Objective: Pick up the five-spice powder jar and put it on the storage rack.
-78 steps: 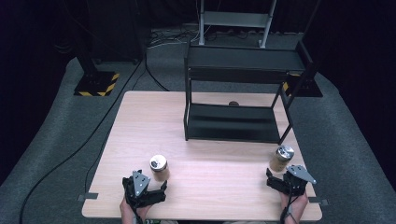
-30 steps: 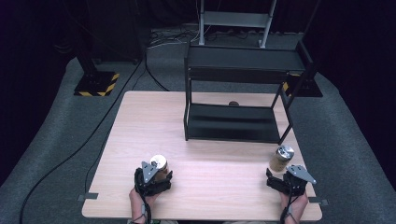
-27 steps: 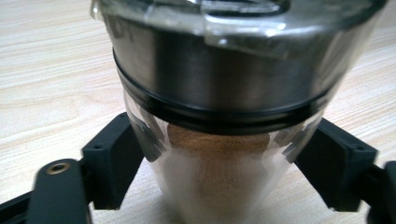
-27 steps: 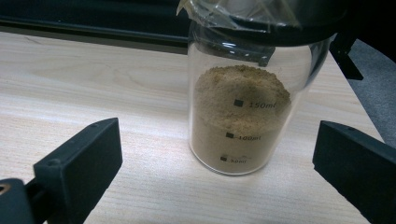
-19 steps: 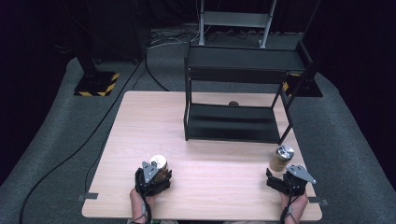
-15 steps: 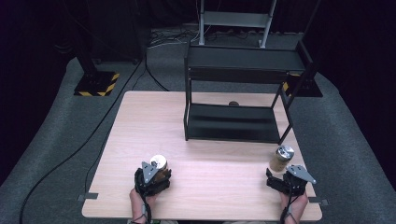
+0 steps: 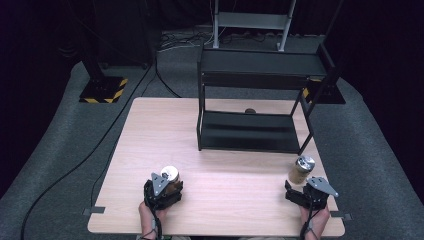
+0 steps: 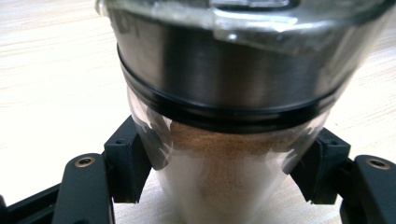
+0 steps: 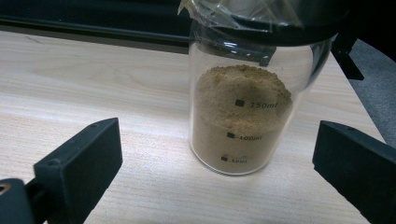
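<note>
The jar (image 8: 233, 93) sits clamped between the left gripper's (image 7: 167, 187) jaws.

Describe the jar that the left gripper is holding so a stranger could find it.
On the wooden table, look at the near left corner. The left gripper is shut on a clear jar of tan powder with a steel lid band; the other jar stands ungripped near the right edge.

On the tabletop (image 7: 150, 135), one jar (image 7: 170, 176) stands at lower left and another jar (image 7: 301, 170) at lower right. A shelf rack (image 7: 250, 131) sits upper centre, behind both.
</note>
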A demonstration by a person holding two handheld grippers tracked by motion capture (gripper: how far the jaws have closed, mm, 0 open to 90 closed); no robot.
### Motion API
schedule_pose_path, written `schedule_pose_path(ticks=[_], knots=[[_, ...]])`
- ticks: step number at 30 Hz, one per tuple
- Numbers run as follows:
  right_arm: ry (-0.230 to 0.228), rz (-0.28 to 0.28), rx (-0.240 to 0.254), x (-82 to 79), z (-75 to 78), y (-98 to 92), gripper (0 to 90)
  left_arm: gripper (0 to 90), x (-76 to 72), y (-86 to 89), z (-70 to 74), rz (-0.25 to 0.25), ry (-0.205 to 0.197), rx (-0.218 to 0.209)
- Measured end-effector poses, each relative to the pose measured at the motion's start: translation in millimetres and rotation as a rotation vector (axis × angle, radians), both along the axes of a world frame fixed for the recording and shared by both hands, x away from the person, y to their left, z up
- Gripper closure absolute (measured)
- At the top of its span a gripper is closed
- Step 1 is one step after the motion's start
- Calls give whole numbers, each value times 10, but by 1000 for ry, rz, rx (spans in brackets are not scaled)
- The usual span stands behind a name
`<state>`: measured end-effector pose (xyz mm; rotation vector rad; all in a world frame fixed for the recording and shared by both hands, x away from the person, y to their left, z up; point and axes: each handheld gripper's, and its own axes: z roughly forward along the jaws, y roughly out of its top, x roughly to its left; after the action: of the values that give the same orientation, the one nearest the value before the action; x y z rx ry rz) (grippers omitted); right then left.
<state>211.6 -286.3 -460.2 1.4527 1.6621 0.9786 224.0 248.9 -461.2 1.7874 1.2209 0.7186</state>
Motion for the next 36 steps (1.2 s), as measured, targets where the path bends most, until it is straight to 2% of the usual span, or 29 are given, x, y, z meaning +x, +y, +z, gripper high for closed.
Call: schedule_pose_path(ticks=[11, 16, 28, 36], knots=[[-7, 3, -1, -10, -8, -5, 1, 313, -10, -2, 3, 0, -2, 0], [-8, 4, 1, -12, -9, -9, 1, 314, -28, 5, -2, -9, -14, 1], [-10, 2, 3, -18, -12, -8, 1, 314, -31, 19, 24, -26, -10, -1], [-9, 3, 2, -16, -11, -8, 2, 314, -29, 1, 60, -48, -12, 12]])
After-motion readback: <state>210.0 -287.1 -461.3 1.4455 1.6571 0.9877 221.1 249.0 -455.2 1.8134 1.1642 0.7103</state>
